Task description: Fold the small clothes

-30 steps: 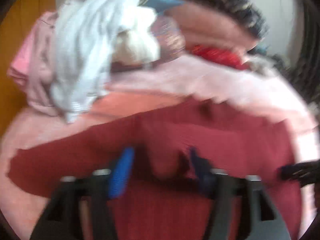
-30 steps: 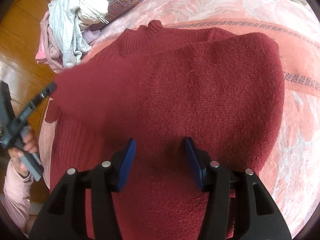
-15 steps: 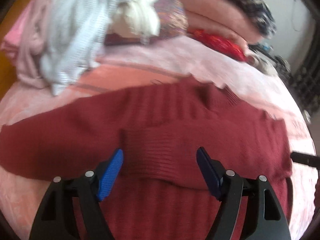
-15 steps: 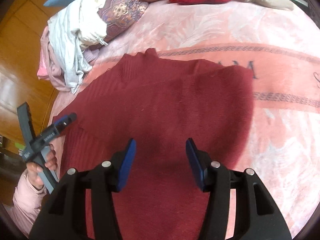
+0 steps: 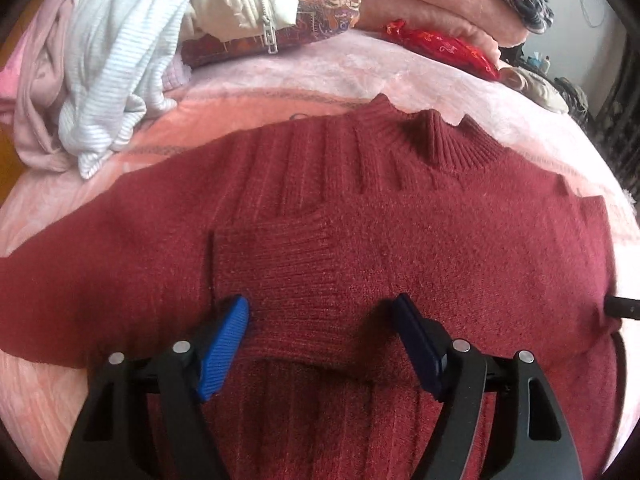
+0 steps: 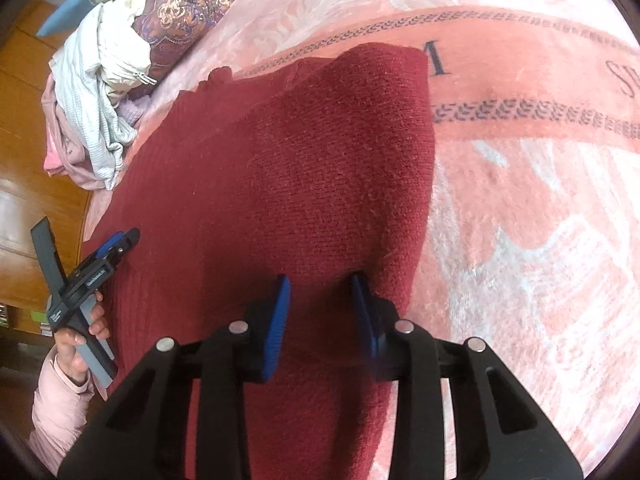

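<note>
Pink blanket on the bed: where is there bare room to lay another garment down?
Bare pink blanket lies right of the dark red knitted sweater. Far left is crowded: heap of white and pink clothes against the patterned cushion.

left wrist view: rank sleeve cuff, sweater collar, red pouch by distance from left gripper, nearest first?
From the left gripper:
1. Sleeve cuff, just ahead of the fingers, folded across the sweater.
2. Sweater collar, farther up, slightly right.
3. Red pouch, far right, against the folded blankets.
</note>
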A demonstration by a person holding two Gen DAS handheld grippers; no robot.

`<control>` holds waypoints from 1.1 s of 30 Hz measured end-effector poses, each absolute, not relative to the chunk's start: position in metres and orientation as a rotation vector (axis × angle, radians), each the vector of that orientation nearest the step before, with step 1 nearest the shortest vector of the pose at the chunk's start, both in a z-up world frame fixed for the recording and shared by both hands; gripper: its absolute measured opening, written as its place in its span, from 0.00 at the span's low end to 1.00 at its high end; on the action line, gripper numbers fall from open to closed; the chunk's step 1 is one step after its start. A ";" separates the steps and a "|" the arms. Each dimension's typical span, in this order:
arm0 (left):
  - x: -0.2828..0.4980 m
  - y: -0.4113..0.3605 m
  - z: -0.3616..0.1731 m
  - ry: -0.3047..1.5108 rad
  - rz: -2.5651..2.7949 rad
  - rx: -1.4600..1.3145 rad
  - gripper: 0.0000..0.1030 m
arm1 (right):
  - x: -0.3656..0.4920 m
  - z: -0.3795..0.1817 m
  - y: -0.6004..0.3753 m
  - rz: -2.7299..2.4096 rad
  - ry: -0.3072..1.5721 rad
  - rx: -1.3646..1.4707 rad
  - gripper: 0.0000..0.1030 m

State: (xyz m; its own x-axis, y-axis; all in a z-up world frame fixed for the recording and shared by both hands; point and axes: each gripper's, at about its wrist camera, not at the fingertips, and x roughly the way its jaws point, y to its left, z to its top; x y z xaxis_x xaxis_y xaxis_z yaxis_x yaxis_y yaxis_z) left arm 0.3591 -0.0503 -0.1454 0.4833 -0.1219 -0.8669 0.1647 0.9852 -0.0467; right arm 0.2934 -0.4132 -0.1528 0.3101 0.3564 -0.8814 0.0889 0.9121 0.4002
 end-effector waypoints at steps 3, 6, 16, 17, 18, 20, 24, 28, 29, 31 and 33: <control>0.355 -0.036 -0.133 1.067 -0.181 0.019 0.77 | 0.291 -0.130 -0.392 0.196 1.202 0.369 0.49; 0.352 -0.011 -0.121 1.046 -0.156 -0.007 0.87 | 0.293 -0.120 -0.357 0.229 1.200 0.336 0.50; 0.352 0.116 -0.112 1.075 0.003 -0.067 0.96 | 0.323 -0.143 -0.243 0.308 1.293 0.255 0.62; 0.353 0.130 -0.113 1.082 0.020 -0.075 0.96 | 0.327 -0.142 -0.233 0.320 1.293 0.253 0.64; 0.354 0.150 -0.113 1.088 0.041 -0.087 0.96 | 0.330 -0.141 -0.226 0.332 1.293 0.260 0.64; 0.354 0.178 -0.113 1.088 0.083 -0.097 0.96 | 0.338 -0.140 -0.209 0.352 1.296 0.273 0.64; 0.355 0.248 -0.117 1.096 0.195 -0.129 0.96 | 0.353 -0.141 -0.172 0.359 1.311 0.238 0.66; 0.354 0.323 -0.121 1.088 0.327 -0.166 0.96 | 0.362 -0.146 -0.134 0.361 1.308 0.170 0.76; 0.354 0.334 -0.122 1.086 0.344 -0.174 0.96 | 0.364 -0.147 -0.126 0.354 1.300 0.146 0.78; 0.355 0.365 -0.126 1.085 0.383 -0.205 0.96 | 0.367 -0.148 -0.113 0.343 1.292 0.112 0.80; 0.356 0.387 -0.130 1.088 0.394 -0.231 0.96 | 0.370 -0.148 -0.106 0.336 1.283 0.100 0.80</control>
